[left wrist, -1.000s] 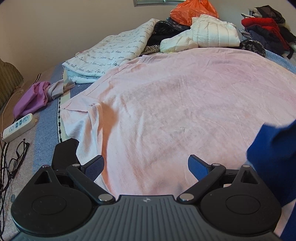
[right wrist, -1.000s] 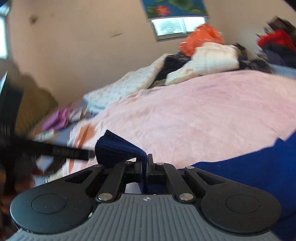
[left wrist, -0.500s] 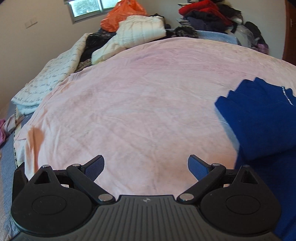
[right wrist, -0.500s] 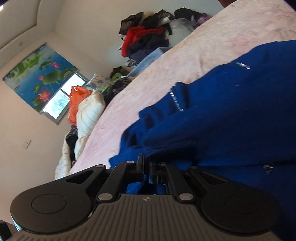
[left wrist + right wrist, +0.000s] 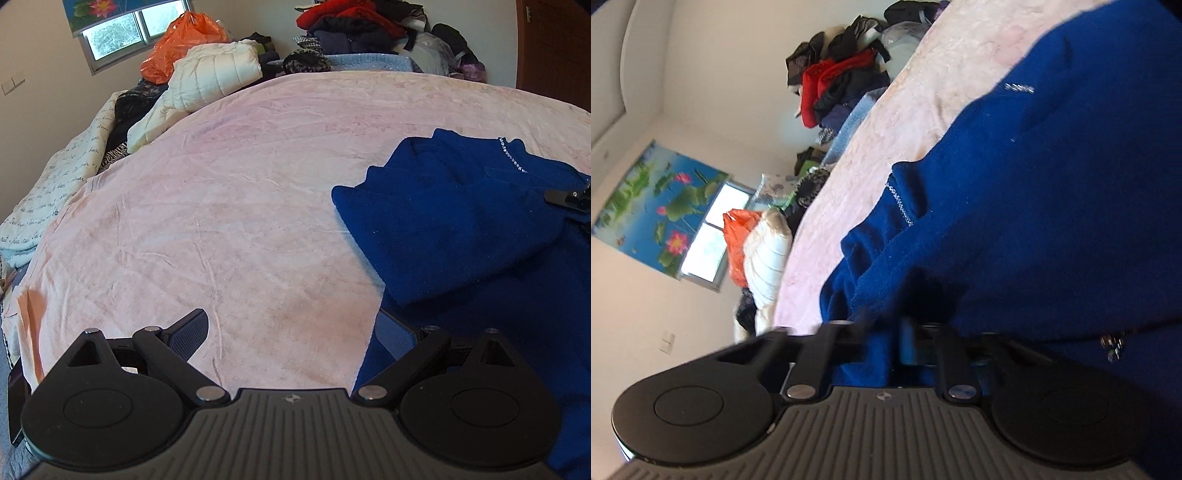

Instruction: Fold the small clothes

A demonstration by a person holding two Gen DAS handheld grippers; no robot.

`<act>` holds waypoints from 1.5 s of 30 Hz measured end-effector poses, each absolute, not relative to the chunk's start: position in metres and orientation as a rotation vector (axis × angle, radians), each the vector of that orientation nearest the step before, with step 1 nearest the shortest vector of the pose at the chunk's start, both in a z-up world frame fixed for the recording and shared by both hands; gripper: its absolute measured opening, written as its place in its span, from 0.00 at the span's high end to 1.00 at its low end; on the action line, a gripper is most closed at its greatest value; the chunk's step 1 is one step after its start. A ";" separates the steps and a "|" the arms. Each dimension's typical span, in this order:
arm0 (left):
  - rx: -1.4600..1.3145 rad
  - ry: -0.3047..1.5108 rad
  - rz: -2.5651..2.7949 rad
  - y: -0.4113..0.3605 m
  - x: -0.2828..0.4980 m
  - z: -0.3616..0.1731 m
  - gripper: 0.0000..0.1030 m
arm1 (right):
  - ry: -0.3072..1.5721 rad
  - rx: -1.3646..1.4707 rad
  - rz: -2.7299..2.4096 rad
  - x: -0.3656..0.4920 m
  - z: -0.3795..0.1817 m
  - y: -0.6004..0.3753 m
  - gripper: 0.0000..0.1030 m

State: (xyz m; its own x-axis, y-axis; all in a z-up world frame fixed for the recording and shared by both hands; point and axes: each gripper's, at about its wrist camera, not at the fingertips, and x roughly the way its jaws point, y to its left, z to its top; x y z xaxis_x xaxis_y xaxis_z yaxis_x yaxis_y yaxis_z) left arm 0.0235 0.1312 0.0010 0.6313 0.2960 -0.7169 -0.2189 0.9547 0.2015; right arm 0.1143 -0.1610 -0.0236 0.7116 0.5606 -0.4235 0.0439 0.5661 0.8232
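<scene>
The left gripper (image 5: 291, 332) has its two fingers spread wide apart with nothing between them; it hangs over the pink sheet (image 5: 240, 206), and its right finger (image 5: 397, 338) sits at the near edge of the blue sweater (image 5: 461, 229). The right gripper (image 5: 886, 343) is turned on its side, and blue cloth fills the space between its fingers; that view is blurred there, so whether they pinch the fabric or have parted cannot be told. In the left wrist view, a black tip of the right gripper shows at the frame's right edge, on the sweater. The sweater lies on the right part of the sheet, a folded layer resting on top of the rest, with a sparkly trim (image 5: 511, 155) near its far edge. Beyond the sheet are a white padded jacket (image 5: 210, 77), an orange plastic bag (image 5: 181, 40) under the window (image 5: 125, 33), and a heap of dark and red clothes (image 5: 354, 22)
</scene>
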 end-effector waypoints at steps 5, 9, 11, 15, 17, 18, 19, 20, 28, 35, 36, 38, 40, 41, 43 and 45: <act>0.081 0.831 0.292 0.120 0.037 0.004 0.05 | 0.638 0.778 0.419 0.138 0.039 -0.142 0.90; 0.089 0.829 0.268 0.105 0.046 0.004 0.05 | 0.401 0.628 0.442 0.138 0.113 -0.144 0.90; 0.091 0.835 0.246 0.099 0.047 0.003 0.05 | 0.301 0.628 0.400 0.131 0.131 -0.165 0.90; 0.110 0.841 0.220 0.093 0.047 -0.001 0.05 | 0.322 0.625 0.151 0.121 0.105 -0.226 0.90; 0.118 0.853 0.216 0.091 0.049 -0.005 0.05 | 0.403 0.674 0.042 0.119 0.068 -0.257 0.90; 0.119 0.861 0.214 0.089 0.050 -0.006 0.05 | 0.438 0.697 0.005 0.116 0.051 -0.267 0.90; 0.119 0.868 0.210 0.088 0.052 -0.008 0.05 | 0.464 0.716 -0.018 0.114 0.035 -0.274 0.90; 0.119 0.873 0.204 0.086 0.052 -0.008 0.05 | 0.480 0.729 -0.032 0.112 0.024 -0.280 0.90; 0.167 0.841 0.181 0.070 0.052 -0.002 0.05 | 0.379 0.635 -0.008 0.092 0.022 -0.284 0.90; 0.147 0.876 0.165 0.070 0.054 -0.008 0.05 | 0.531 0.690 -0.119 0.090 -0.017 -0.309 0.86; 0.152 0.877 0.168 0.070 0.055 -0.009 0.05 | 0.541 0.703 -0.116 0.088 -0.022 -0.311 0.83; 0.152 0.883 0.171 0.070 0.055 -0.010 0.05 | 0.551 0.745 -0.114 0.091 -0.027 -0.314 0.63; 0.146 0.882 0.173 0.072 0.055 -0.010 0.05 | 0.526 0.813 -0.100 0.089 -0.028 -0.318 0.49; 0.147 0.881 0.176 0.072 0.055 -0.010 0.05 | 0.522 0.834 -0.104 0.091 -0.030 -0.321 0.49; 0.150 0.883 0.183 0.075 0.055 -0.011 0.05 | 0.518 0.848 -0.117 0.094 -0.033 -0.323 0.58; 0.150 0.889 0.191 0.078 0.055 -0.013 0.05 | 0.531 0.841 -0.126 0.097 -0.037 -0.325 0.87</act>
State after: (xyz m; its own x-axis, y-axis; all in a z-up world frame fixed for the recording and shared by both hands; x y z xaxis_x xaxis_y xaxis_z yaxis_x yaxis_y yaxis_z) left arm 0.0553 0.0784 -0.0125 0.6147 0.2277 -0.7552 -0.1033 0.9724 0.2092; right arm 0.0974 -0.3249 -0.0368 0.8633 0.0989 -0.4948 0.3110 0.6679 0.6762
